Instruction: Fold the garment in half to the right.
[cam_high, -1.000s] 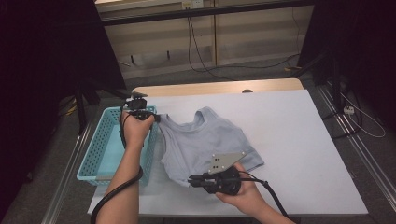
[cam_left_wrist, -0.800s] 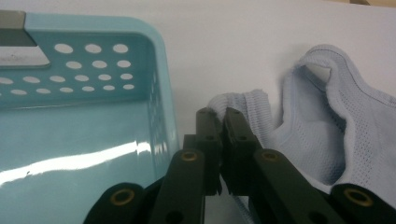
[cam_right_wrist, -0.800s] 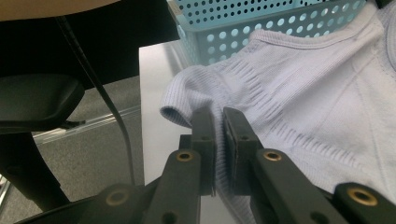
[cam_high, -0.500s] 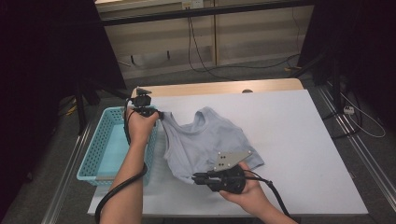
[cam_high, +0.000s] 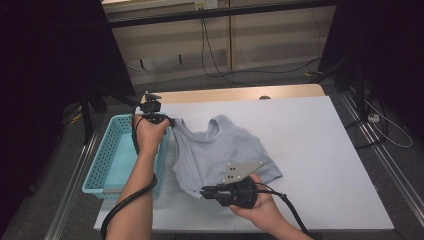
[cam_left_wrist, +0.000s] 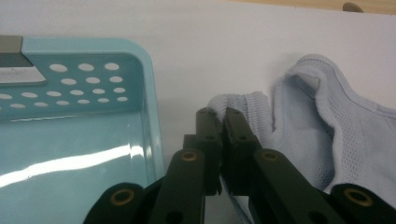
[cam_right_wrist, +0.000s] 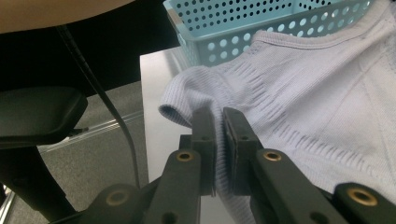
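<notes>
So there's one pale blue tank top (cam_high: 220, 152) lying on the white table (cam_high: 310, 150), roughly dead centre of the high view, with one light blue basket (cam_high: 107, 160) sitting at its 9 o'clock, right up against it. Two grippers, one per hand. The left gripper (cam_high: 167, 121) is up at about 10 o'clock from the top and has its jaws pinched together on a shoulder strap. The right gripper (cam_high: 204, 190) sits at about 6 o'clock, jaws clamped on the bottom hem near the table's front edge. From above you mostly get hands and the grey plate on the right gripper, so the grip itself is hard to make out there. The left gripper view is way better for that: the left gripper (cam_left_wrist: 218, 114) has a fold of ribbed strap squeezed between the two black jaws, the basket (cam_left_wrist: 84, 93) floor and its holed wall at 9 o'clock, and the top (cam_left_wrist: 327, 135) bunched at 3 o'clock. The right gripper view shows the right gripper (cam_right_wrist: 215, 115) biting the ribbed hem of the top (cam_right_wrist: 317, 102), plus stuff the others miss: the table's corner, the grey floor below, a black cable (cam_right_wrist: 107, 107) and the basket (cam_right_wrist: 261, 23) wall at 12 o'clock.
</notes>
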